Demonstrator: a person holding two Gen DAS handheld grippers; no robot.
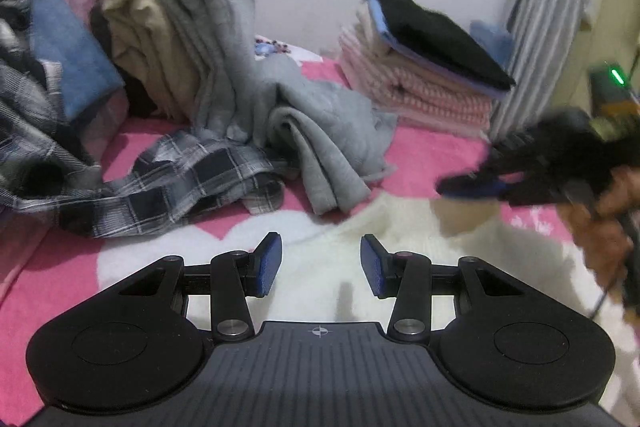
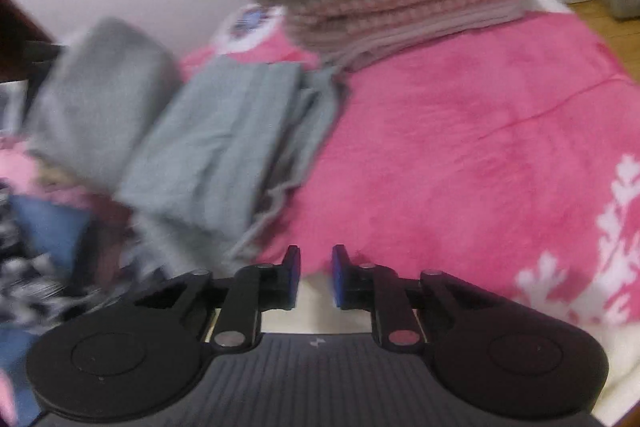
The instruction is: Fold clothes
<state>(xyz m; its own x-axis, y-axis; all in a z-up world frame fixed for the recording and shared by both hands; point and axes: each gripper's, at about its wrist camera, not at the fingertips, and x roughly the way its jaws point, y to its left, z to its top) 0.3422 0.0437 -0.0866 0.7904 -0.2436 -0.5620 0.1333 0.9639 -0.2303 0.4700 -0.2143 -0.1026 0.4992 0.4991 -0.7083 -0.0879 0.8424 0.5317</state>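
Left wrist view: left gripper (image 1: pixel 321 264) fingers spread, nothing between them, above the pink bed cover (image 1: pixel 60 267). Right gripper (image 2: pixel 316 277) fingers slightly apart, empty. Beyond: grey garment (image 1: pixel 304 131) crumpled, plaid shirt (image 1: pixel 180 183) beside it; folded stack (image 1: pixel 420 67) farthest.

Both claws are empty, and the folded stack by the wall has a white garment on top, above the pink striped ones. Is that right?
Not quite. The garment on top of the folded stack is black, not white, as the left wrist view shows. The rest holds: the left claw and right claw hold nothing, and pink striped items lie lower in that stack.
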